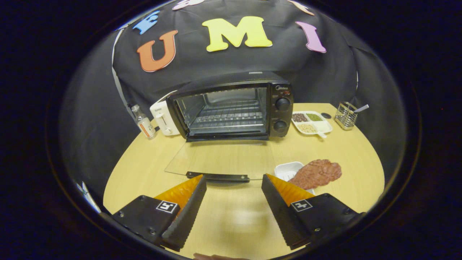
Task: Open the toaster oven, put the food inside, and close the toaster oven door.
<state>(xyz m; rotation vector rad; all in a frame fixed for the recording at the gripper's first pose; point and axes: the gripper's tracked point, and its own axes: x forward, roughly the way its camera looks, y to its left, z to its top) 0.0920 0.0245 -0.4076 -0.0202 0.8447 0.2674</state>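
The hand-held gripper [234,187] hung spread and empty just short of the lowered glass door [220,159] of the toaster oven [231,106]. Opening looked done; next came pinching the meat-like food [317,173], on a white tray [287,169] on the counter [231,224] beyond its right finger.

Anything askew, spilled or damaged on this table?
Only one oddity: the slab of meat overhangs its small white tray instead of lying inside it. The toaster oven door lies flat open, as the task needs. The gripper is open, holding nothing.
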